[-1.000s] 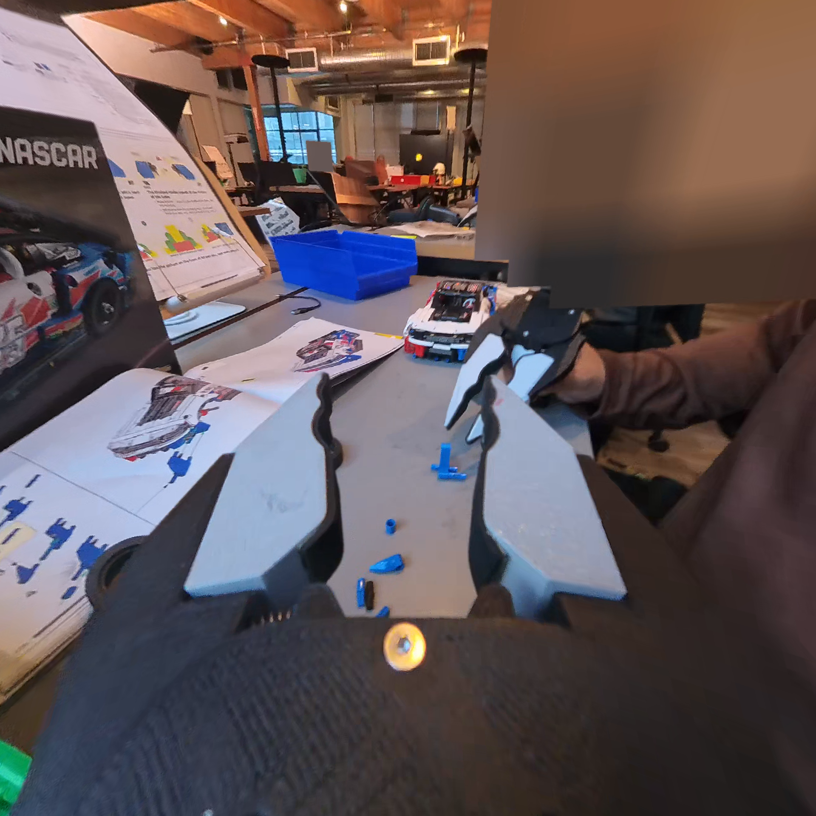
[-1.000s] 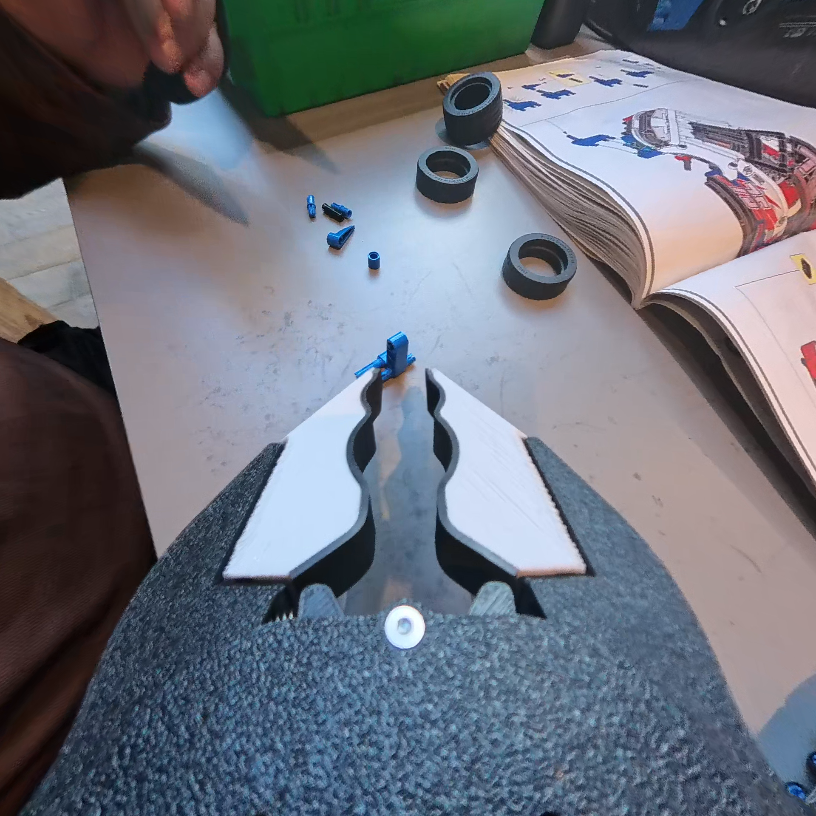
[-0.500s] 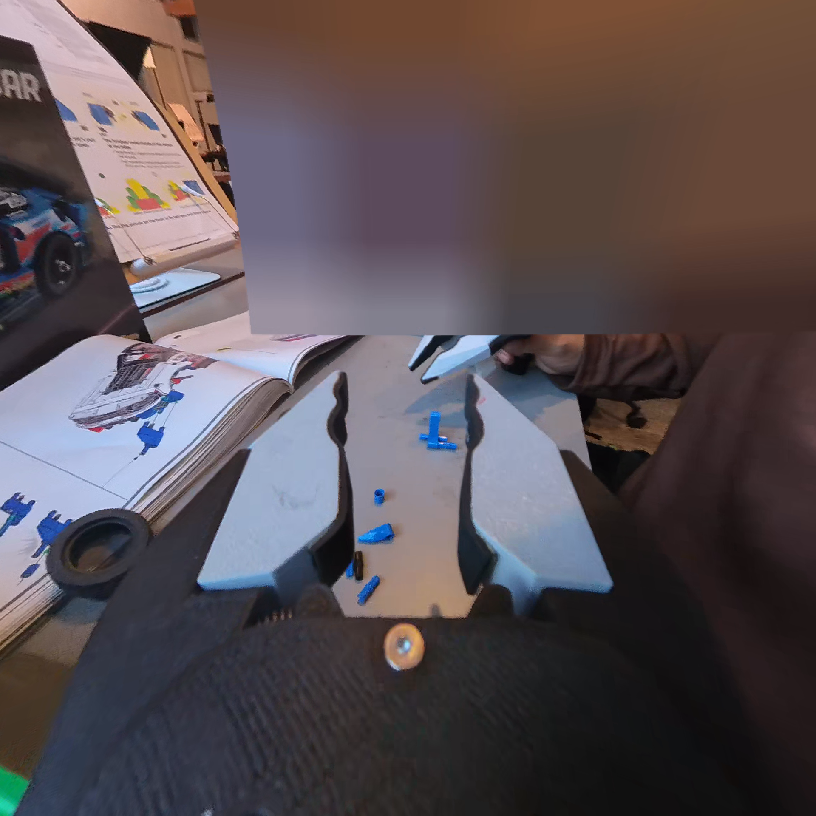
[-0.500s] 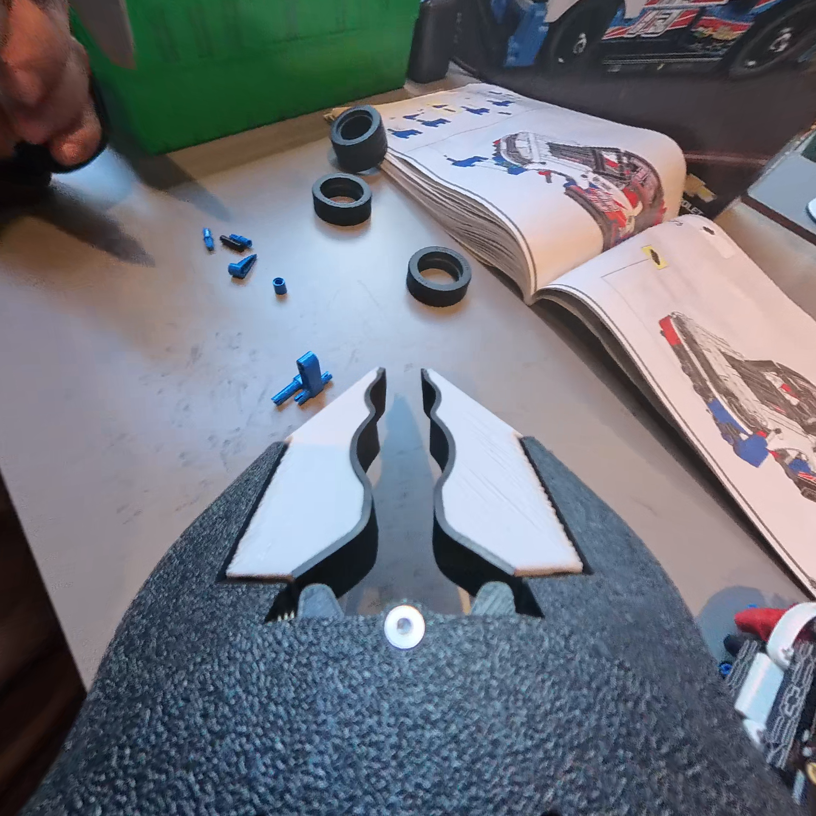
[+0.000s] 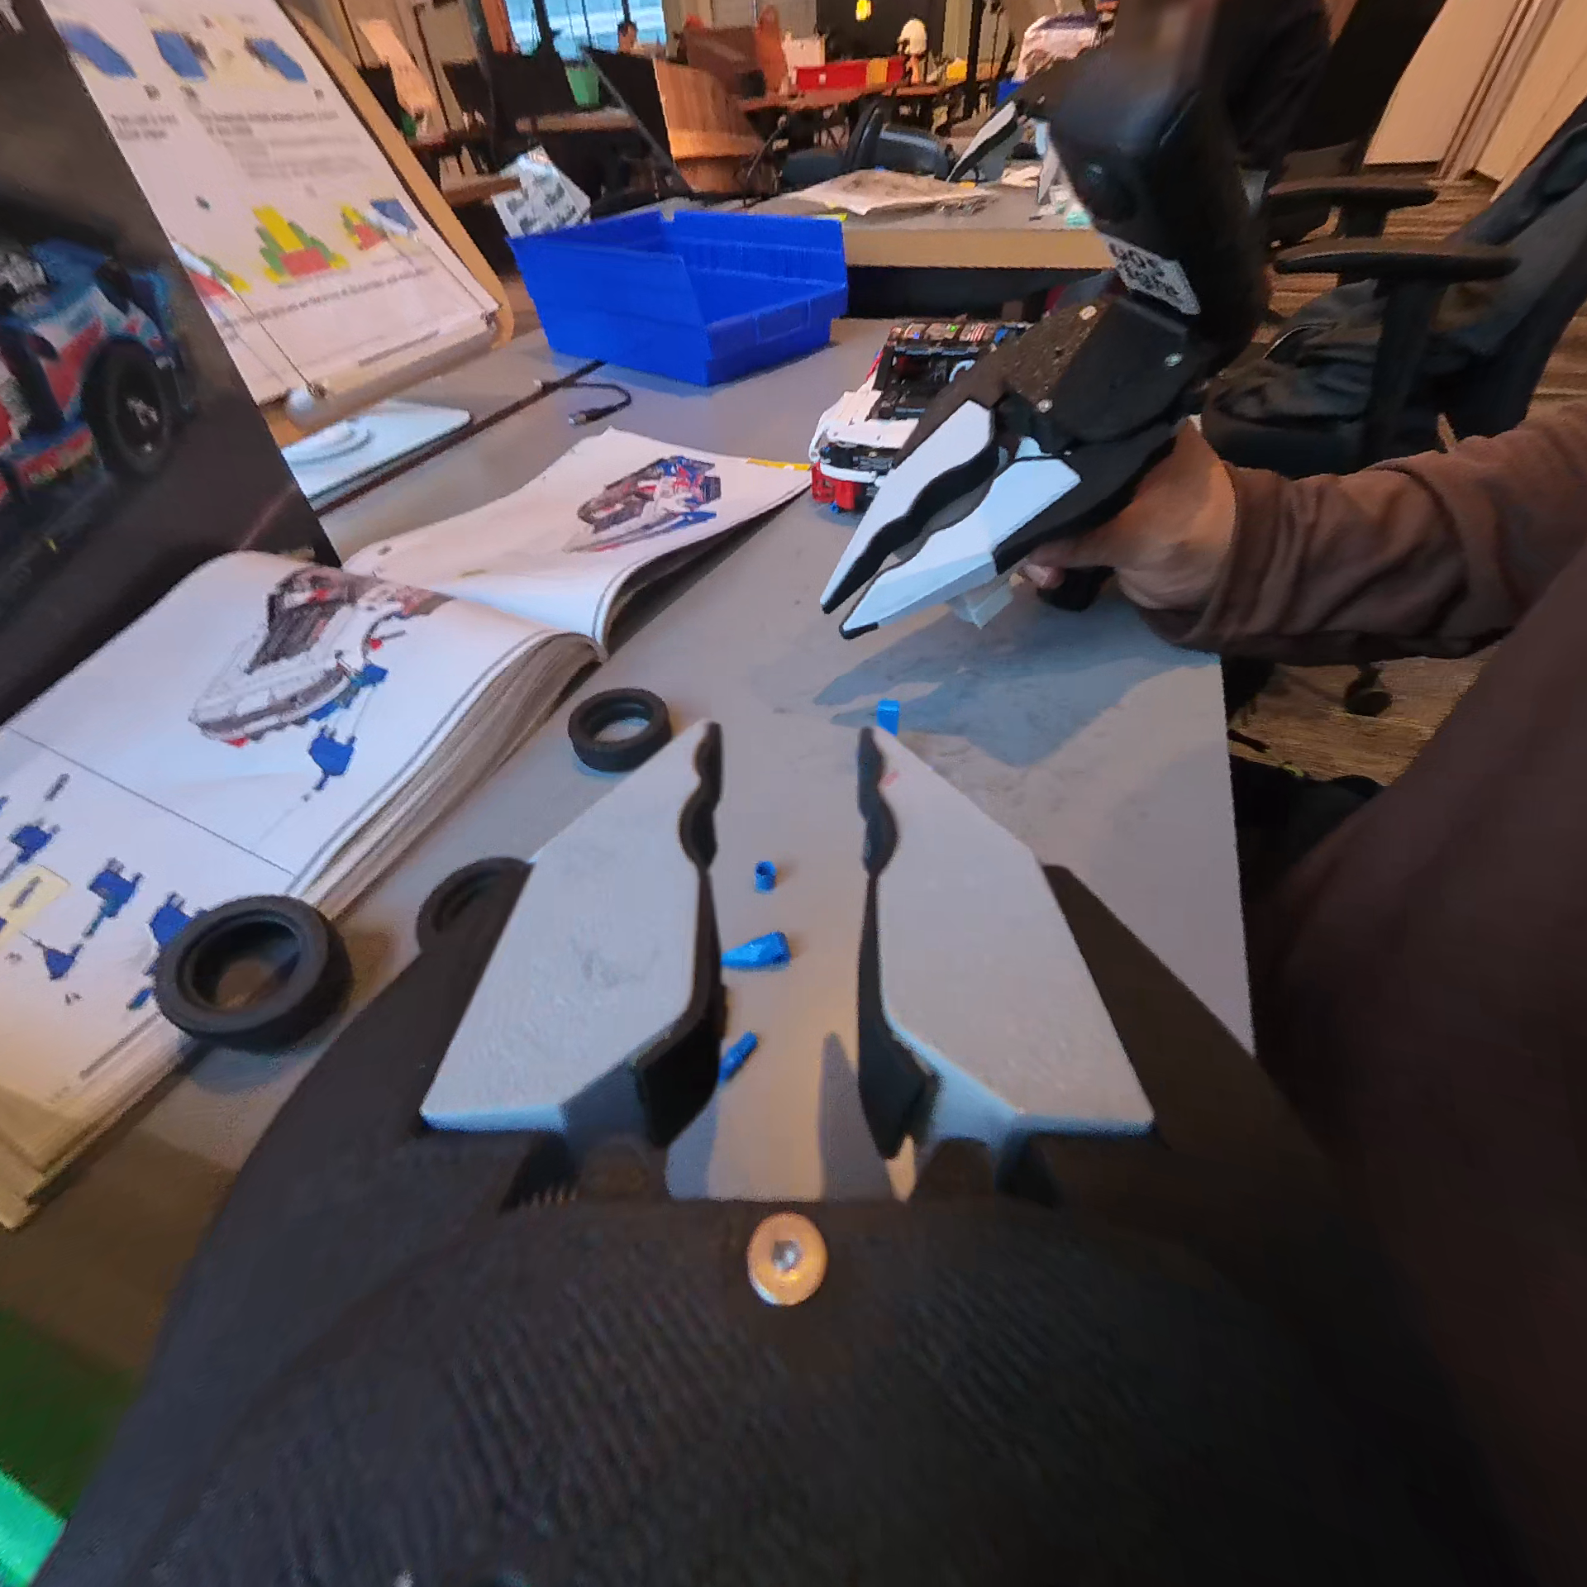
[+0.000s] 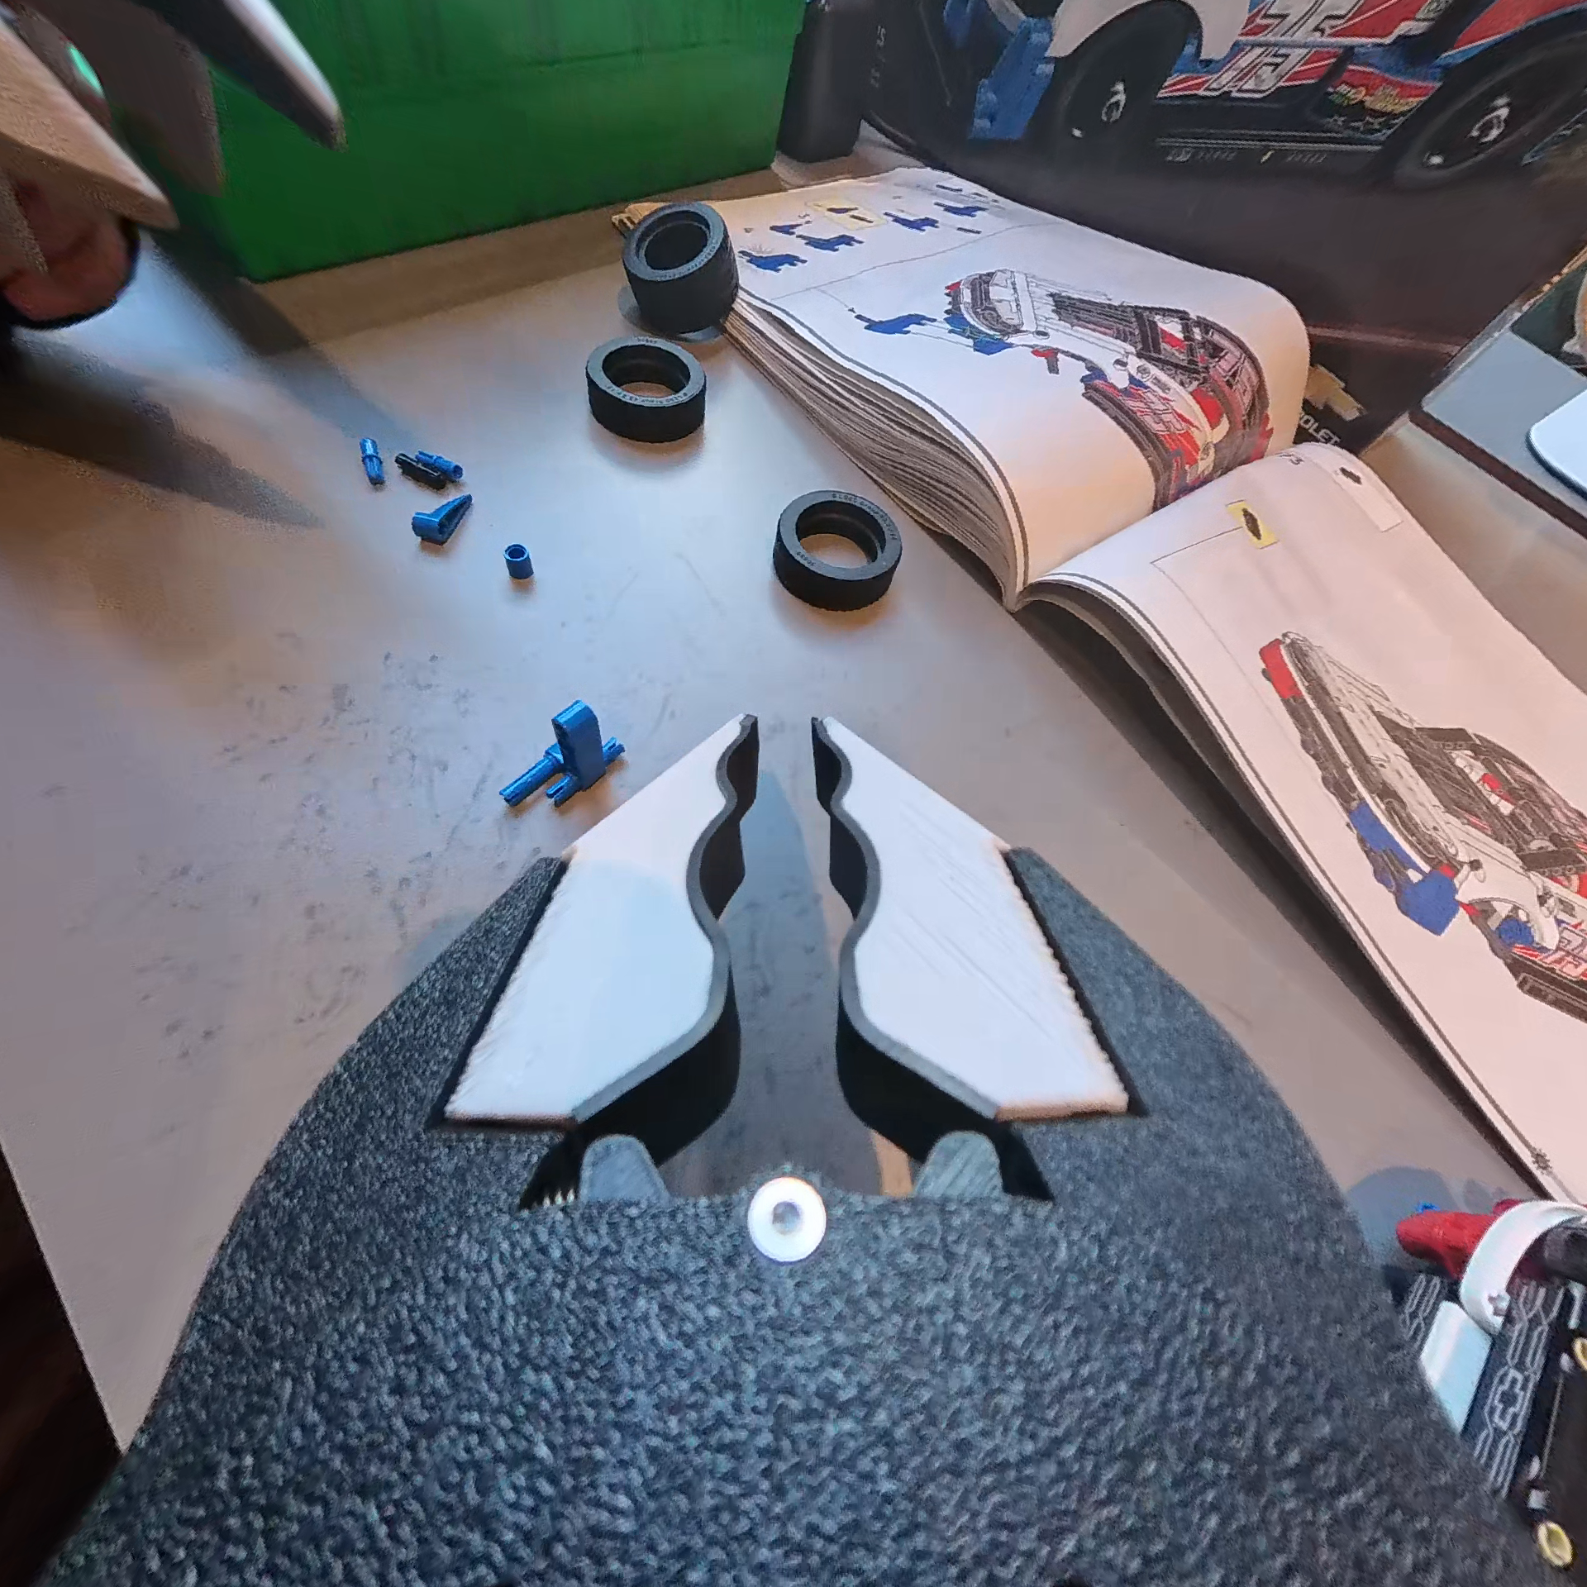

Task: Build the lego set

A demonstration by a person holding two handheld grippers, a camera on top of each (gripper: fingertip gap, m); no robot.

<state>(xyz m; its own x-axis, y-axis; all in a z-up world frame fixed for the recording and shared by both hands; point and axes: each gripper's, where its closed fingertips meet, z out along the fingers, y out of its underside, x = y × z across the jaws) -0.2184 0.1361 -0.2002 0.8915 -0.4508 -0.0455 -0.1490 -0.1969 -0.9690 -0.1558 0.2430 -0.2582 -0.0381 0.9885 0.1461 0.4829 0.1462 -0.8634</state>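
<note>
On the bench (image 6: 215, 773), just left of the right tool (image 6: 786, 721) tips: blue piece (image 6: 571, 760), lying free, gripped by nothing. No longer dead ahead of those tips as a second ago; now off to one side (tool swung right, toward the manual (image 6: 1030, 369)). Tool empty, jaws narrowly parted, much as before. Hangs above the bench, apparently clear of it.

Left tool (image 5: 786, 738): empty too, jaws moderately apart, held over the loose blue pins (image 5: 756, 953). Now farther back and higher than a second ago, so three tyres (image 5: 618, 730) show beside the manual.

Car (image 5: 893, 404): well apart from the blue piece, far along the bench behind the right tool; in the right wrist view, close by the tool body at lower right.

For the task: reads as a pick put off, not made. Probably a check of the manual, or a turn toward the car; cannot tell which. Still to do: close on the blue piece and carry it to the car. Needs re-aiming left first. Narrow gap suits so small a part, though its jutting pins may make it twist in the grip.
</note>
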